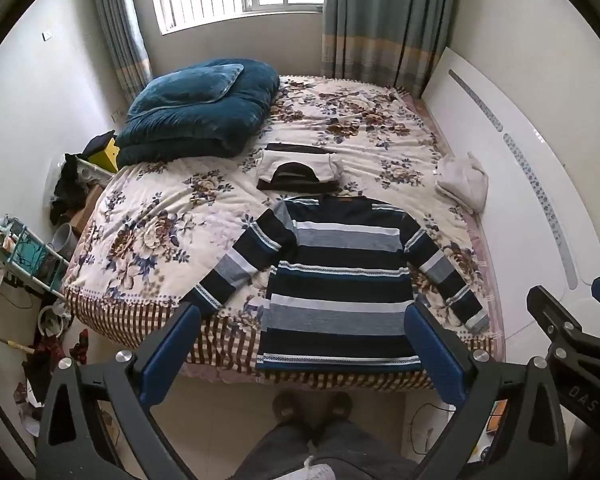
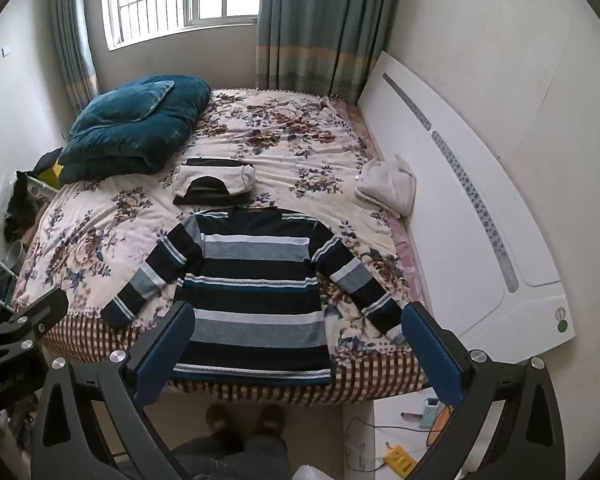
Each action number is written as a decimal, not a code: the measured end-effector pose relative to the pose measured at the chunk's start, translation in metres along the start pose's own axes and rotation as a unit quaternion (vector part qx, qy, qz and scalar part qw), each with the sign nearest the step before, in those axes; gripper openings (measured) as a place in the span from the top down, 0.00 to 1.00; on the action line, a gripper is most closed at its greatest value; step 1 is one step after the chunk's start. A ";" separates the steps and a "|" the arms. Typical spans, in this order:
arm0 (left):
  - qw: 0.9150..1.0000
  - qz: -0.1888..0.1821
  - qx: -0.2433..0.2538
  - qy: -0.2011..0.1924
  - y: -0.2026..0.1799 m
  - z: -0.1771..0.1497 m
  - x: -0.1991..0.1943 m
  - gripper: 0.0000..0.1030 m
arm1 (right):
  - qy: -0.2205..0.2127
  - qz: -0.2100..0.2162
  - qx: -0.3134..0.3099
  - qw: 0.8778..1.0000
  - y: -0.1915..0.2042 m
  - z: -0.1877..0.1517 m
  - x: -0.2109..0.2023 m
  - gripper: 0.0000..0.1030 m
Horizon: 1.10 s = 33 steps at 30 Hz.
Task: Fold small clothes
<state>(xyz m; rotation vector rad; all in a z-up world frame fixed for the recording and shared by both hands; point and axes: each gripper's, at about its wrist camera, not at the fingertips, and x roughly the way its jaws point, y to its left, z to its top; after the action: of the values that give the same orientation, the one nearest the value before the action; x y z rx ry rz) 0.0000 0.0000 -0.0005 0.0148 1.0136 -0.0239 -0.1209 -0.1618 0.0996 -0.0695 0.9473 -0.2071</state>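
Note:
A striped navy, grey and white sweater (image 1: 336, 280) lies flat on the floral bed (image 1: 148, 216), sleeves spread, hem at the near edge; it also shows in the right wrist view (image 2: 256, 284). My left gripper (image 1: 302, 344) is open and empty, held above the floor in front of the hem. My right gripper (image 2: 298, 344) is open and empty, held likewise before the bed's (image 2: 80, 240) near edge. The right gripper shows at the right of the left wrist view (image 1: 572, 320).
A stack of folded clothes (image 1: 298, 172) lies behind the sweater's collar. A white bundle (image 1: 462, 182) lies by the white headboard (image 1: 512, 152). A folded teal quilt (image 1: 196, 112) sits at the far left. Clutter (image 1: 32, 264) fills the floor left of the bed. A bedside stand (image 2: 396, 432) is at right.

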 end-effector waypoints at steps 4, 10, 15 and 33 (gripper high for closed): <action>1.000 -0.001 -0.001 0.001 0.000 0.000 0.000 0.00 | -0.002 0.003 0.003 1.000 -0.001 0.000 0.000 0.00; 1.000 -0.001 -0.001 -0.001 0.000 0.000 0.000 0.00 | -0.004 0.004 0.003 1.000 0.000 0.000 0.000 0.00; 1.000 -0.002 -0.001 -0.001 0.000 0.000 0.000 0.00 | -0.003 0.004 0.003 1.000 -0.001 0.001 0.001 0.00; 1.000 -0.004 -0.002 -0.006 0.000 0.000 -0.003 0.00 | -0.009 0.004 0.002 1.000 0.000 0.011 -0.004 0.00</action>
<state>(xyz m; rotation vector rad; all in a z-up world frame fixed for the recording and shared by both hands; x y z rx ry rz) -0.0014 -0.0004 0.0017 0.0061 1.0015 -0.0295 -0.1139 -0.1610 0.1090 -0.0630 0.9281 -0.2009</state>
